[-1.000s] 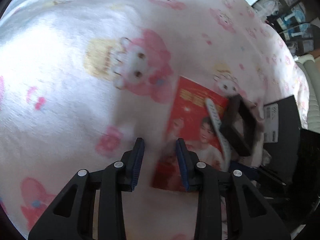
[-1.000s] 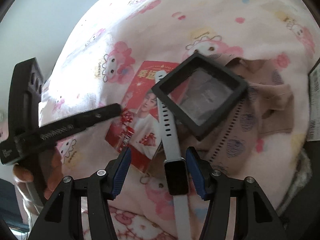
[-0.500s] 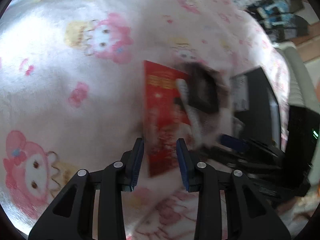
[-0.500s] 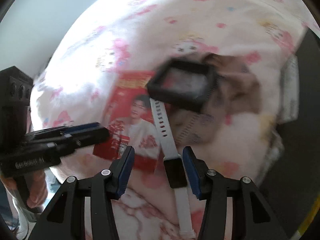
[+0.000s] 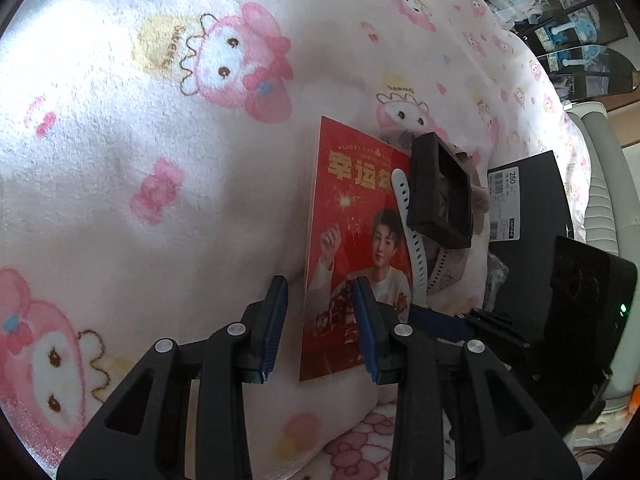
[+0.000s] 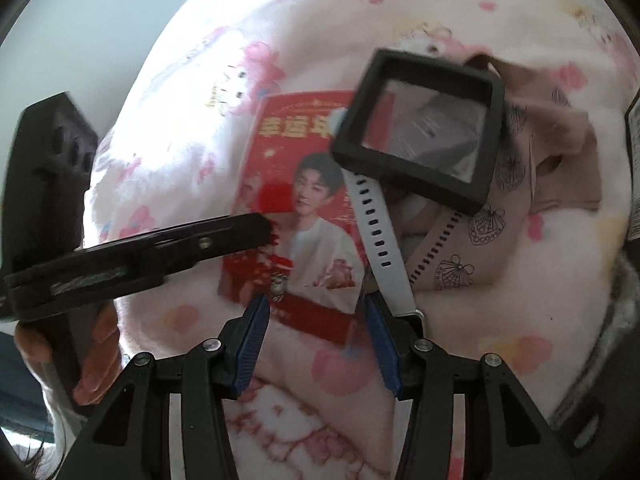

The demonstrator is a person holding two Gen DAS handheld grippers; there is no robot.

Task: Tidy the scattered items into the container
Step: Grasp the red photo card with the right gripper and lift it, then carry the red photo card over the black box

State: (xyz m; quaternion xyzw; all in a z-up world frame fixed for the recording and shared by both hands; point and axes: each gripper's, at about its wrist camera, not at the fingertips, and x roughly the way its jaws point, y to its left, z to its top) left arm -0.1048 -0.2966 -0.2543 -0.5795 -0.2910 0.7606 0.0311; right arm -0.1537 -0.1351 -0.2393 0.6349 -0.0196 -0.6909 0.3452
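Observation:
A red printed card point(image 5: 352, 248) point(image 6: 304, 208) lies on the pink cartoon blanket point(image 5: 160, 160). A white watch strap point(image 5: 412, 236) point(image 6: 376, 232) lies across its edge. A black square frame box point(image 5: 440, 192) point(image 6: 420, 128) rests on a beige patterned face mask point(image 6: 532, 184). My left gripper point(image 5: 320, 320) is open, its fingers straddling the card's near left edge. My right gripper point(image 6: 316, 340) is open over the card's near corner, with the watch end beside its right finger. The left gripper's fingers point(image 6: 160, 244) also show at the left of the right wrist view.
A black box with a white barcode label point(image 5: 528, 196) lies to the right of the pile; its edge point(image 6: 634, 168) shows in the right wrist view. A white ribbed chair back point(image 5: 604, 184) and dark shelves point(image 5: 576, 12) stand beyond the bed.
My left gripper has swung onto the card and now straddles its near left edge. My right gripper has shifted left, so the watch body is no longer between its fingers.

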